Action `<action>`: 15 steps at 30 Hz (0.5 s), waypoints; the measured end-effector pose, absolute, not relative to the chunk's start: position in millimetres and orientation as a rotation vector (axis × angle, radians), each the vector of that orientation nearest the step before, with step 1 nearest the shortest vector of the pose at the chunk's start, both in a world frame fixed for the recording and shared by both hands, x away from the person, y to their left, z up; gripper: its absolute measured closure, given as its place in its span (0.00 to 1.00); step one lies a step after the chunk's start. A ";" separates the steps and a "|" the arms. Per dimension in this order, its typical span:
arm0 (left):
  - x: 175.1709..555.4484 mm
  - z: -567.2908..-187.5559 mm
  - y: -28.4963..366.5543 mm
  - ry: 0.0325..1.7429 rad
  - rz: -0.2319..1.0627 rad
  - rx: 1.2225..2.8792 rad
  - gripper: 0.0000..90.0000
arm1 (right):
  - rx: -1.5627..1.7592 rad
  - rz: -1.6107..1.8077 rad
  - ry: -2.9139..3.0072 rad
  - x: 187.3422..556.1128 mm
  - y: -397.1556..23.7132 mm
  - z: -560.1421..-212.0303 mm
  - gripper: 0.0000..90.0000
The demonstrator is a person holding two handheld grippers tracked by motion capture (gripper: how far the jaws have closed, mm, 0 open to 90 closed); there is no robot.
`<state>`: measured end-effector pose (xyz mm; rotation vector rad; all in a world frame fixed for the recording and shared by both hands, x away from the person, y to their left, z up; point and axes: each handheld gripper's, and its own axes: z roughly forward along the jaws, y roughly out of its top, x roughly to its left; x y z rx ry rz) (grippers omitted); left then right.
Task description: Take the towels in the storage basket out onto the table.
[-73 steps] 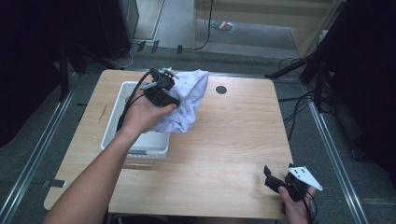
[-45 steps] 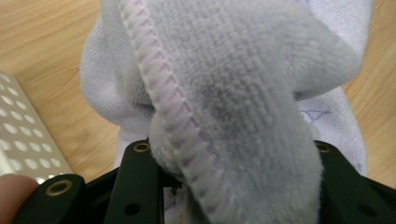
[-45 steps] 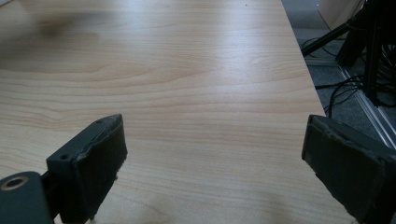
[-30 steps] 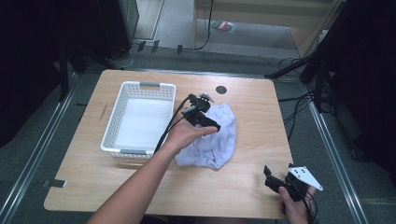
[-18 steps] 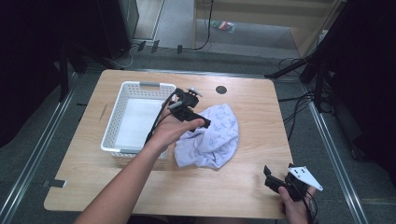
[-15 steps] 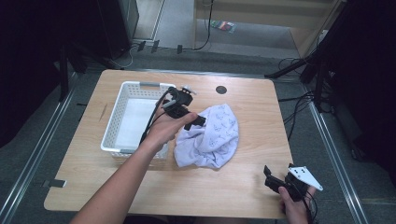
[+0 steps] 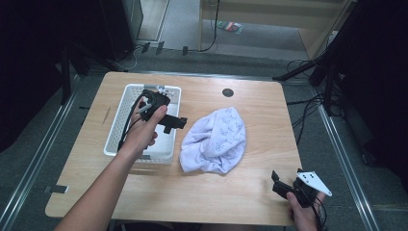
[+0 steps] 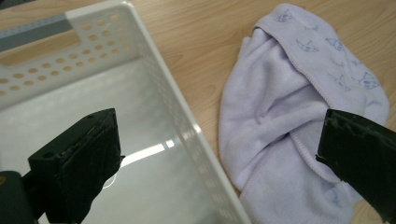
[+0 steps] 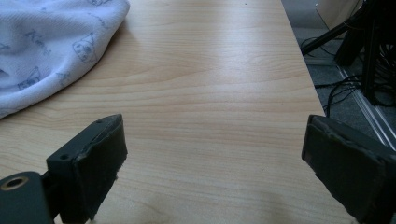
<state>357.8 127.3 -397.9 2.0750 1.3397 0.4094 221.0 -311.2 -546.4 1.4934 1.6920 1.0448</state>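
The left gripper (image 7: 174, 122) has its fingers (image 8: 79, 163) spread wide with nothing between them, hanging over the near-right wall of the white basket (image 7: 118, 144), one finger above the bare basket floor and the other above the edge of the towel (image 7: 215, 139). That straddle fits a hand that has no hold on the cloth and sits between container and cloth. The towel lies in a loose, rumpled heap on the wooden surface (image 7: 260, 103) just to the right of the basket; whether its edge touches the basket wall is hard to tell from above, though the left gripper view (image 8: 299, 93) suggests it lies just beside it. Being bunched rather than flat, it probably needs spreading or folding next. The right gripper (image 7: 284, 186) waits low at the near right corner of the surface, fingers (image 9: 88, 165) likewise parted and empty, well apart from the towel, likely parked until a second hold is needed.
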 end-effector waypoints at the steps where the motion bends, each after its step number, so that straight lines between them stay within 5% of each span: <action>1: 353.8 -396.4 135.7 1.341 0.428 2.067 0.00 | 1.493 1.044 1.692 221.0 -311.2 -546.4 0.08; 15: 329.5 -404.7 186.0 1.399 0.489 2.010 0.00 | 1.495 1.036 1.695 221.3 -311.1 -546.4 0.08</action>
